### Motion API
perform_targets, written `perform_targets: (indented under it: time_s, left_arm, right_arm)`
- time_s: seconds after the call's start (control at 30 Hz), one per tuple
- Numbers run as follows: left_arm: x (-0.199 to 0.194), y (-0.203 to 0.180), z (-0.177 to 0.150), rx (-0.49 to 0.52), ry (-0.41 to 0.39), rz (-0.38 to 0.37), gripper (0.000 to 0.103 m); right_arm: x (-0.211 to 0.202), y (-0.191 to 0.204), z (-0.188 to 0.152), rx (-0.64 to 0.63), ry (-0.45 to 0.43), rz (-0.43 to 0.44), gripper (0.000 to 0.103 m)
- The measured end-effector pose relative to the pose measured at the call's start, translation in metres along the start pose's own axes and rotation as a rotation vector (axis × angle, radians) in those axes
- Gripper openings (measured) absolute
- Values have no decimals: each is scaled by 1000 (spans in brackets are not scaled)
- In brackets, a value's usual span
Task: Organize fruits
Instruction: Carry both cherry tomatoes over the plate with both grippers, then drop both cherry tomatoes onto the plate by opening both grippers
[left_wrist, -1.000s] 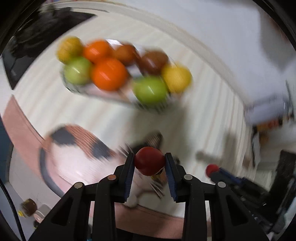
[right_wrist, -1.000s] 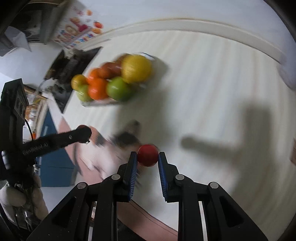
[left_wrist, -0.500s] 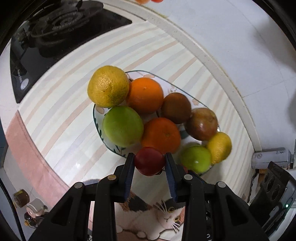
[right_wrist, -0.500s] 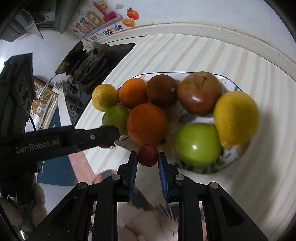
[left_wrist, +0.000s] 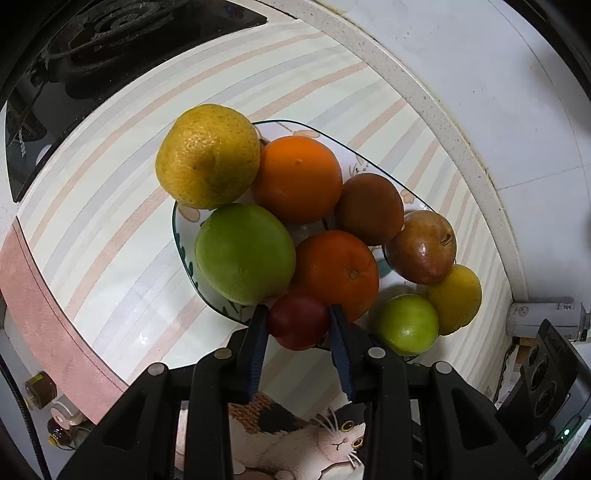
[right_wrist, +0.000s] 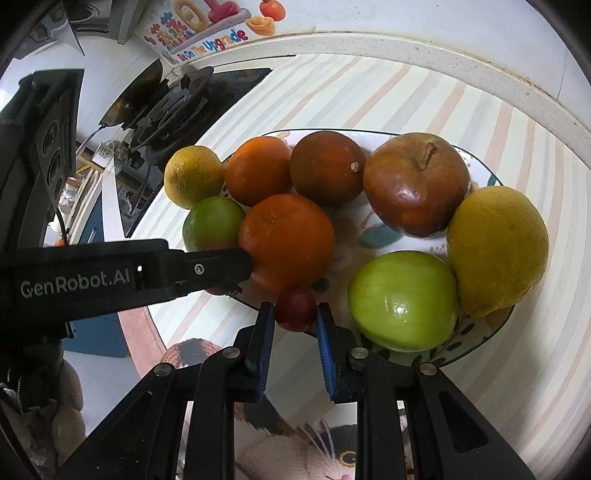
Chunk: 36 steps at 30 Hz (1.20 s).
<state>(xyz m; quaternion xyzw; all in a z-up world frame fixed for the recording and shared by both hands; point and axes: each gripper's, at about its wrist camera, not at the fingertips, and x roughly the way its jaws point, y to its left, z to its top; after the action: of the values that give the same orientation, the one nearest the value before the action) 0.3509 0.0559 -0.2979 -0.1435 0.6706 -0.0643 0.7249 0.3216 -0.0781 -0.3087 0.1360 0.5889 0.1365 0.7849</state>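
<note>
Left wrist: left gripper (left_wrist: 298, 320) pinches round red fruit (left_wrist: 297, 320)

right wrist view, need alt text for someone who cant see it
The right gripper holds a small red fruit at the near rim of a plate piled with oranges, green apples, a lemon and a red apple. The left gripper reaches in from the left.

Two small round dark-red fruits: one (left_wrist: 298, 320) pinched at the patterned plate's (left_wrist: 180, 236) near rim, another (right_wrist: 294, 308) likewise.
</note>
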Motion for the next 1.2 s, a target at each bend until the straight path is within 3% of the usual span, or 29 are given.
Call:
perform_targets:
  time_s: [0.3, 0.5, 0.57, 0.63, 0.77, 1.0, 1.03, 1.07, 1.13, 1.2]
  left_arm:
    - [1, 0, 0, -15, 7, -13, 36]
    - [-7, 4, -9, 1, 0, 20, 37]
    - [-15, 6, -25, 15, -5, 9, 38]
    - [-24, 11, -41, 26, -26, 12, 46]
    - [-31, 25, -66, 23, -39, 58, 48]
    - [-28, 51, -78, 1, -77, 157, 48]
    - [-28, 54, -78, -1, -79, 164, 48]
    - [-29, 58, -78, -11, -83, 172, 48]
    - [-30, 64, -77, -15, -90, 189, 48]
    - [-33, 68, -75, -18, -97, 202, 50]
  right_arm:
    - [-4, -2, -1, 22, -2, -20, 28]
    - [-10, -3, -2, 42, 7, -14, 42]
    - [-20, -1, -8, 35, 10, -17, 55]
    - [-27, 5, -22, 8, 20, -6, 55]
    - [-18, 15, -49, -15, 84, 27, 55]
    - [20, 28, -50, -57, 83, 0, 55]
    - [24, 31, -50, -74, 78, -13, 53]
    - [29, 33, -50, -86, 77, -25, 42]
    - [30, 39, -52, -123, 61, -58, 34]
    - [19, 38, -51, -111, 42, -48, 33]
